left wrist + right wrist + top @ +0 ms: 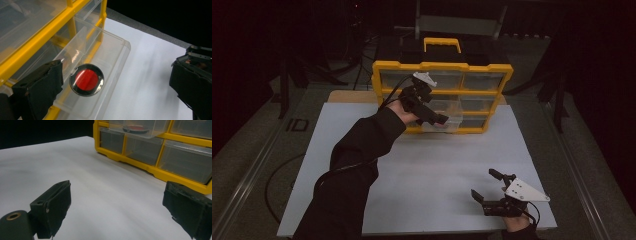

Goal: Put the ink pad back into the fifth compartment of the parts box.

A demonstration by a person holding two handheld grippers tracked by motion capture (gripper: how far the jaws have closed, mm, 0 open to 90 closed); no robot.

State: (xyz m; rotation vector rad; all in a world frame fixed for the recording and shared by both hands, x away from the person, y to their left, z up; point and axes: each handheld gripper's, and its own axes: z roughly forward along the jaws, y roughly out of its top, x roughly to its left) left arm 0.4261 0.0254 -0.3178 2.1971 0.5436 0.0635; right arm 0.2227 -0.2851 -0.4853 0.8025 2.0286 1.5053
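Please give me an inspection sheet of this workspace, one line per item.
Surface: white table top, bare in the middle.
Job's things: yellow organizer upright at the far edge; one clear drawer pulled out, with a round red disc lying in it.
Clutter: nothing seen.
Grippers: left gripper open over the drawer, holding nothing; right gripper open near the front edge, holding nothing.
Cables: a black cable trails from the left gripper.
Surroundings: dark; stands and grey floor dimly visible.
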